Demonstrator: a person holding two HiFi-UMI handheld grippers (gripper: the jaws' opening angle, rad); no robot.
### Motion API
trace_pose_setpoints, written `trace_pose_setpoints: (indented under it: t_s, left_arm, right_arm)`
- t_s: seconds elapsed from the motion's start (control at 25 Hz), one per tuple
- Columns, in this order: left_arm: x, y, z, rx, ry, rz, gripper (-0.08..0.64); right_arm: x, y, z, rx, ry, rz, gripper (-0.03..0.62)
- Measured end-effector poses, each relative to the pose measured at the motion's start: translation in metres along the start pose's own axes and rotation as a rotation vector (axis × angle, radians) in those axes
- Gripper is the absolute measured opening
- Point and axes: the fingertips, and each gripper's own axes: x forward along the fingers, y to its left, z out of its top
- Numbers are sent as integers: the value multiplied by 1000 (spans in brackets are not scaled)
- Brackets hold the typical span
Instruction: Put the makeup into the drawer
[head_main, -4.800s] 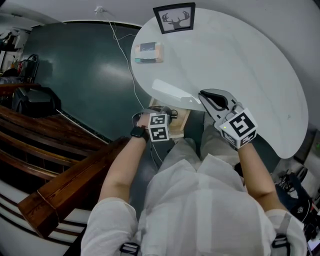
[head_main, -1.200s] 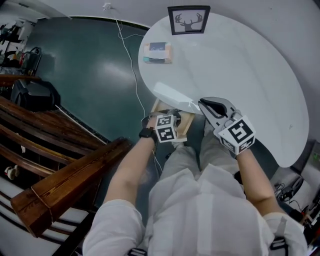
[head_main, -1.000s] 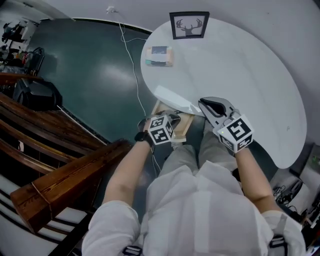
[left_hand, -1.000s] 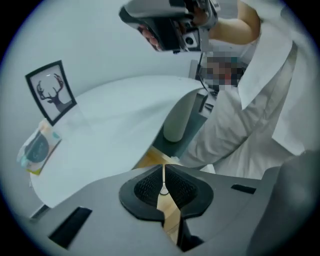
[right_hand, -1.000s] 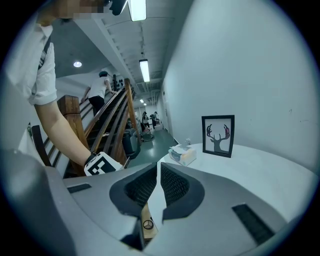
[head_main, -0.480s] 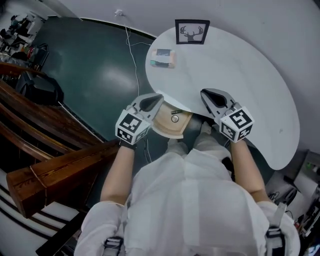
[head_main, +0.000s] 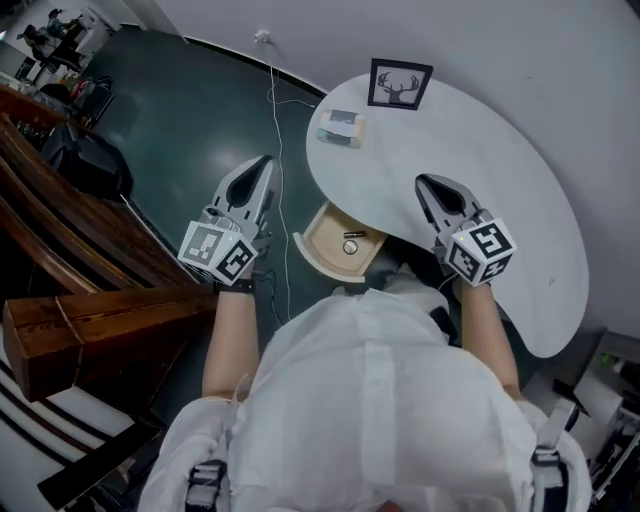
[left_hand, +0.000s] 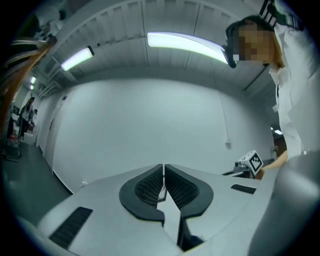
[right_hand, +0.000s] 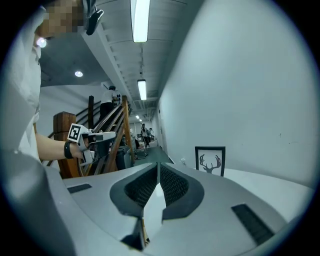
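Shut on both sides, pads pressed flat together with nothing between: so for the left gripper (left_hand: 163, 171), aimed at a bare wall (left_hand: 150, 125), and so for the right gripper (right_hand: 158, 169), aimed just left of the deer picture (right_hand: 210, 160). Empty-handed, then, at both ends.

In the head view, left one out at left of centre over the dark floor (head_main: 190, 130), well apart from the table (head_main: 520, 170). Right one at right of centre, over the table's near edge. Between them, at centre frame, the drawer (head_main: 325, 235), pulled out from under the table's rim, with one small round thing (head_main: 350, 246) lying inside, too small to tell what.

Up at upper centre, the makeup (head_main: 340, 127): a flat box on the tabletop, not yet in the drawer, near the left rim, just beside the deer picture and well apart from either gripper.

Likely trouble from here:
- Coming down on the box with jaws unopened and shoving it rather than gripping it. So close to the rim, could slide it off onto the floor.
- Could also clip the upright picture beside it and tip it over.
- Could nudge the open drawer back in with an arm or knee on the way across, leaving no place to drop the box.
- White cable (head_main: 277, 90) trailing down past the table's left side: a possible snag for a left-hand reach
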Motion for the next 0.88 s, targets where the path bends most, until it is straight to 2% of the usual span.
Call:
trace_pose_setpoints:
  t_s: [0.08,0.16,0.52,0.88]
  left_arm:
    - [-12,7,15,-54,-89,30,26]
    - [-23,9,20,-61,-122,50,26]
    - [-58,29,18,7,-80,188,26]
    - [-60,24,11,54,-10,162,26]
  right_arm:
    - [-2,-2,8,-10,-16,-12,11]
    - [-5,-4,14,-22,-32,-33,11]
    - [-17,-16,27,-52,-46,-120,9]
    - [-12,-17,40,-63,-61,-129,9]
